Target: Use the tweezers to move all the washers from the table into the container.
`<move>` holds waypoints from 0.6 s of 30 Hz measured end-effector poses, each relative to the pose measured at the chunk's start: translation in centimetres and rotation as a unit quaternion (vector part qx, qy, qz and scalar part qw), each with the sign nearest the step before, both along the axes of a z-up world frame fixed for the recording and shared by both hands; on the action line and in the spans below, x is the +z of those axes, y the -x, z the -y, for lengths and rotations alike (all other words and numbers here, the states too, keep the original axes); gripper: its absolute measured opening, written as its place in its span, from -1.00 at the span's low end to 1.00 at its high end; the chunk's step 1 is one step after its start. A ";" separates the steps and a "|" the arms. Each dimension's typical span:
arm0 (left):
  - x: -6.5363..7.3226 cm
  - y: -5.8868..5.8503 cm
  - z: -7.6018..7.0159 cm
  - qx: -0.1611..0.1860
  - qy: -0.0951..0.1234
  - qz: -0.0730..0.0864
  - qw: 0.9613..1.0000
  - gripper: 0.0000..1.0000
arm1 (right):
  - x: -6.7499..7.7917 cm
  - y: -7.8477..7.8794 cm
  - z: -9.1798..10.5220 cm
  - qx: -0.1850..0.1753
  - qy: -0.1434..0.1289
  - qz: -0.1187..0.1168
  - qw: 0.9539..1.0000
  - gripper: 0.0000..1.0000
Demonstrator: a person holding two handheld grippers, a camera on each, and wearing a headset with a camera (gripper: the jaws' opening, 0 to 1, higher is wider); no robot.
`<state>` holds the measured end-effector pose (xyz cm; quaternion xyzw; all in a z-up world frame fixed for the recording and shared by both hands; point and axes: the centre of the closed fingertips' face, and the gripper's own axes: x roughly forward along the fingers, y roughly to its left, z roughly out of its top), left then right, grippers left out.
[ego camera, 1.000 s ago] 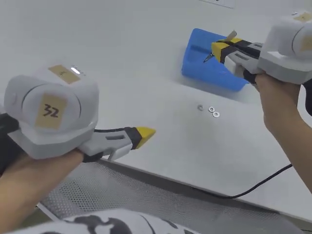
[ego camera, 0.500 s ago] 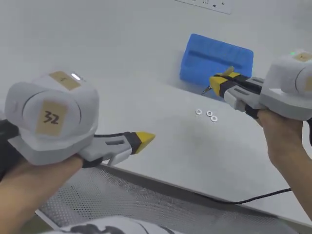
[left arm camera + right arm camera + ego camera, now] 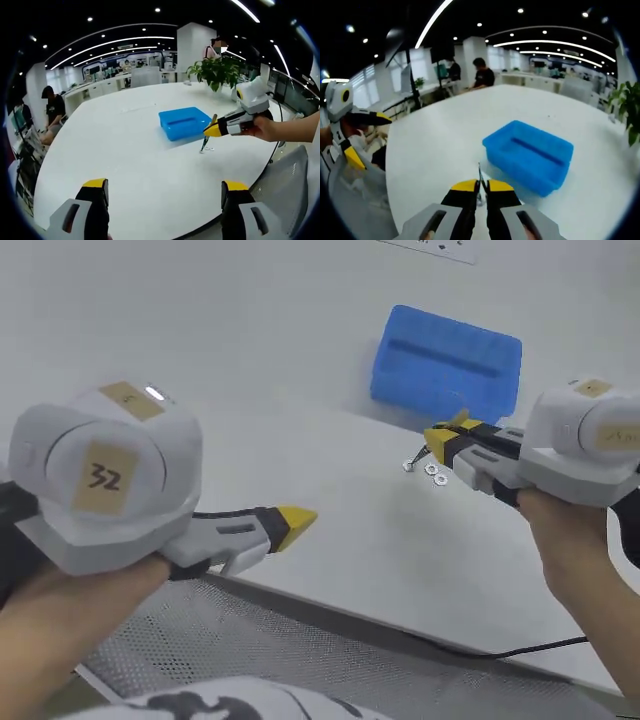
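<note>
Bright overhead light; soft shadows; head view blurry; right claw (image 3: 480, 186) defocused; edges bend.

Legend: we are viewing a smooth white table (image 3: 350, 540) with a faint sheen, a blue container (image 3: 447, 362) of matt moulded plastic, and small washers (image 3: 431, 470) of bright metal. We are also noting thin grey metal tweezers (image 3: 480, 175). The left gripper (image 3: 164, 184) and right gripper (image 3: 438, 440) are showing matt pale plastic shells, yellow plastic tips and tan paper labels (image 3: 103, 472). A matt grey perforated sheet (image 3: 250, 640) is showing too.
</note>
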<state>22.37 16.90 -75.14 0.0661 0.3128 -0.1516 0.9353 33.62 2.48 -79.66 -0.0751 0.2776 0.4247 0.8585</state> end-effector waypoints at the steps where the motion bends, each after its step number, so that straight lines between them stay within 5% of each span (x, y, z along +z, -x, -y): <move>1: 0.0 0.0 0.0 0.000 0.000 0.000 1.000 0.91 | 0.0 -0.1 0.0 -0.001 -0.001 0.001 1.000 -0.95; 18: -0.2 -0.5 0.9 -0.010 -0.009 -0.001 1.000 0.91 | 0.1 -0.2 -0.8 -0.006 -0.015 -0.007 1.000 -0.94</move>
